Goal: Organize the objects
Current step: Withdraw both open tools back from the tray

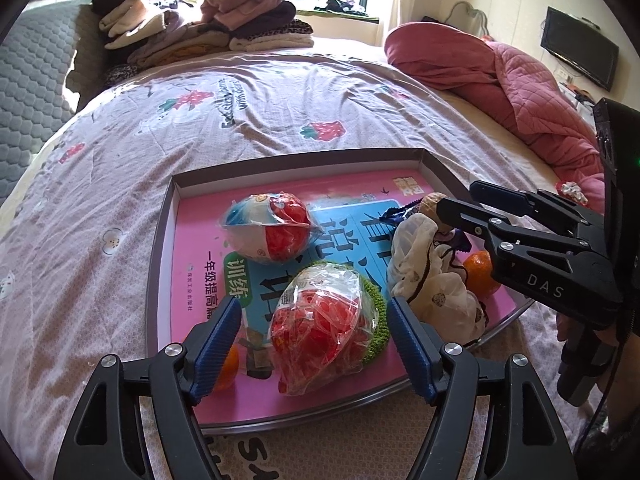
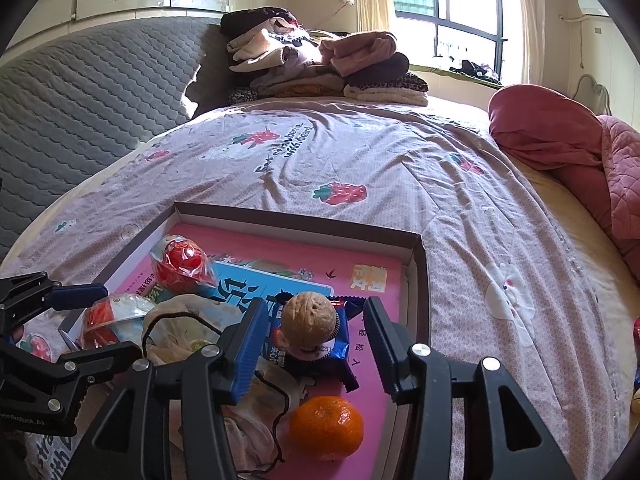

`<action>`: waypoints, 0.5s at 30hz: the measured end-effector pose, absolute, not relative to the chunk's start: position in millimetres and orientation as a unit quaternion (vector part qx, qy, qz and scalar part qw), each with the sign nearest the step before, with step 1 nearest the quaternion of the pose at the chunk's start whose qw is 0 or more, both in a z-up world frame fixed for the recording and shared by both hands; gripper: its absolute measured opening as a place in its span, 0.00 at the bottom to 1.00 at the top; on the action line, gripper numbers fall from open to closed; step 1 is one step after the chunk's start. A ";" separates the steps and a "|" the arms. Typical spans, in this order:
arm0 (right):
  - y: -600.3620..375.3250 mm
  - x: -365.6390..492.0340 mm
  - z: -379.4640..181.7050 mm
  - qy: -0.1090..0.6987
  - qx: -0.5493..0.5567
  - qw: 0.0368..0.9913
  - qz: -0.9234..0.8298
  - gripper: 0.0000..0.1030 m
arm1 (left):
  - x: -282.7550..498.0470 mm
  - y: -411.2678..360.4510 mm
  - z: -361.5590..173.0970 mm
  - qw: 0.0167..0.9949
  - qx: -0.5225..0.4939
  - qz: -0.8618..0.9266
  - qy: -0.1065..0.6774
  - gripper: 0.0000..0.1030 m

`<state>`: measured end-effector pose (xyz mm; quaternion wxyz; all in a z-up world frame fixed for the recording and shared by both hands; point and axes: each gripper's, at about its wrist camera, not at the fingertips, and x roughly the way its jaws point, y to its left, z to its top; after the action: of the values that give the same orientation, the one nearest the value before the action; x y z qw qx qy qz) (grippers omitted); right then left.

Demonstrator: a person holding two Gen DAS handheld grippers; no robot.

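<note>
Left wrist view: the left gripper point(image 1: 314, 344) stands spread around a wrapped red ball point(image 1: 320, 320), pads clear. The right gripper point(image 2: 316, 344) stands spread around the walnut point(image 2: 309, 320) on a biscuit packet point(image 2: 316, 354). Lift straight up (judgement); the tray point(image 2: 420, 280) wall is near, open bedspread point(image 2: 400, 168) beyond.

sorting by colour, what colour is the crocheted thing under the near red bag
Green crocheted piece, clearest in the left wrist view.
</note>
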<state>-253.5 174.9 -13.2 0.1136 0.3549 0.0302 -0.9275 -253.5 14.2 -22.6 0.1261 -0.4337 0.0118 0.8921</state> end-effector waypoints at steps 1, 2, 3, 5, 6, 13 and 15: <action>174.6 -253.1 -12.5 0.030 0.354 0.114 -0.928 0.49 | -253.8 13.4 -22.7 0.125 -0.434 0.892 0.011 0.74; 174.0 -252.8 -11.8 0.030 0.354 0.115 -0.928 0.49 | -253.8 12.8 -22.5 0.124 -0.434 0.893 0.009 0.74; 173.7 -252.2 -11.3 0.030 0.354 0.115 -0.928 0.50 | -253.7 12.4 -22.5 0.122 -0.434 0.893 0.009 0.74; 173.3 -251.4 -10.4 0.029 0.354 0.117 -0.928 0.51 | -253.8 12.0 -22.2 0.119 -0.434 0.893 0.010 0.74; 173.2 -251.2 -10.1 0.029 0.355 0.116 -0.927 0.51 | -253.6 11.7 -21.9 0.118 -0.433 0.894 0.009 0.74; 172.3 -249.6 -7.7 0.028 0.354 0.113 -0.928 0.53 | -251.8 9.4 -19.2 0.111 -0.428 0.897 0.008 0.75; 171.3 -249.0 -6.5 0.031 0.354 0.112 -0.928 0.53 | -252.2 8.9 -18.2 0.109 -0.427 0.898 0.006 0.75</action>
<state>-249.0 171.3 -6.5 0.1120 0.3541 0.0314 -0.9279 -252.2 8.9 -18.2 0.1094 -0.4269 0.0056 0.8977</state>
